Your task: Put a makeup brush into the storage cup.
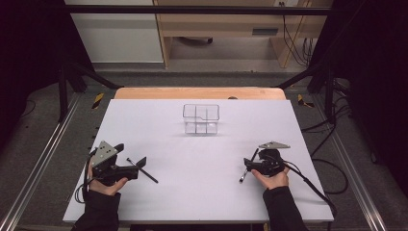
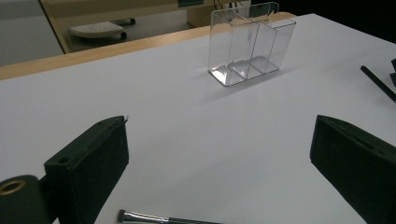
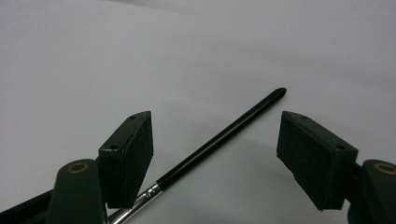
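A clear acrylic organiser with several compartments stands empty at the middle back of the white board. Two black-handled makeup brushes lie flat on the board. One brush lies just by my left gripper, which is open and holds nothing. The other brush lies between the jaws of my right gripper; that gripper is open too, and its pads stand apart from the handle. In the left gripper view the second brush's handle pokes in at the right edge.
The white board covers a wooden table. Black frame posts stand at both sides, and cables trail on the floor at the right. Behind the table are a wooden desk and a chair base.
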The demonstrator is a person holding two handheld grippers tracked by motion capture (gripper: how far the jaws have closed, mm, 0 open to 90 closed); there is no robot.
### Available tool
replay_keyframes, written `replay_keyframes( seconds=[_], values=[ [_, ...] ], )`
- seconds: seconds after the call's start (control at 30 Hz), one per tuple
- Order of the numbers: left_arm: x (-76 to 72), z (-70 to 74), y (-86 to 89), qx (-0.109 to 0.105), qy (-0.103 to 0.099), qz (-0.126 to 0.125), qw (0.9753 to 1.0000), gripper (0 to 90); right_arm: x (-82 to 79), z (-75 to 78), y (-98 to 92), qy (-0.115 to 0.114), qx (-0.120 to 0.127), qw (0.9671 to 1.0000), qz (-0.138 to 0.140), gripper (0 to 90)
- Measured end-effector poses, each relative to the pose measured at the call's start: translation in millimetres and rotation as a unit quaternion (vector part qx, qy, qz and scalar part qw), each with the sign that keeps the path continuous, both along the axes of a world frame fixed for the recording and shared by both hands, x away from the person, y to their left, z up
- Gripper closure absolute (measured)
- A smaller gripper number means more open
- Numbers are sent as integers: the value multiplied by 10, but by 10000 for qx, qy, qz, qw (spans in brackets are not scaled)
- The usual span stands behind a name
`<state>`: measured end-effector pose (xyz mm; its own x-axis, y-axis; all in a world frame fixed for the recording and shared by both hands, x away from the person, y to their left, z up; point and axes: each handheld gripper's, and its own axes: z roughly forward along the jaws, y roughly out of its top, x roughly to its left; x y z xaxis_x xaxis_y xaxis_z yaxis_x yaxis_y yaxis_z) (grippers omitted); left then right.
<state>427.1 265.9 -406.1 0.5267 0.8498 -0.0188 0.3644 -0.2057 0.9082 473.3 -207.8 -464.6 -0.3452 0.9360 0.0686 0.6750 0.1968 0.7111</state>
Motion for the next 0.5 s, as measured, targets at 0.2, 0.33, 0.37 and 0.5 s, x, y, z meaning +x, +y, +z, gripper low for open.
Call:
replay_keyframes(
  seconds=[0.2, 0.33, 0.37, 0.5],
  values=[
    [2, -10, -20, 27, 15, -35, 10000, 40, 24, -72, 36, 148, -99, 9998, 117, 359],
    [3, -15, -32, 45, 20, -52, 10000, 41, 31, -95, 48, 188, -147, 9996, 160, 398],
    [5, -18, -37, 52, 28, -57, 10000, 41, 31, -95, 48, 188, -147, 9996, 160, 398],
    [12, -32, -49, 82, 55, -73, 9999, 41, 34, -111, 56, 201, -224, 9994, 191, 432]
  ],
)
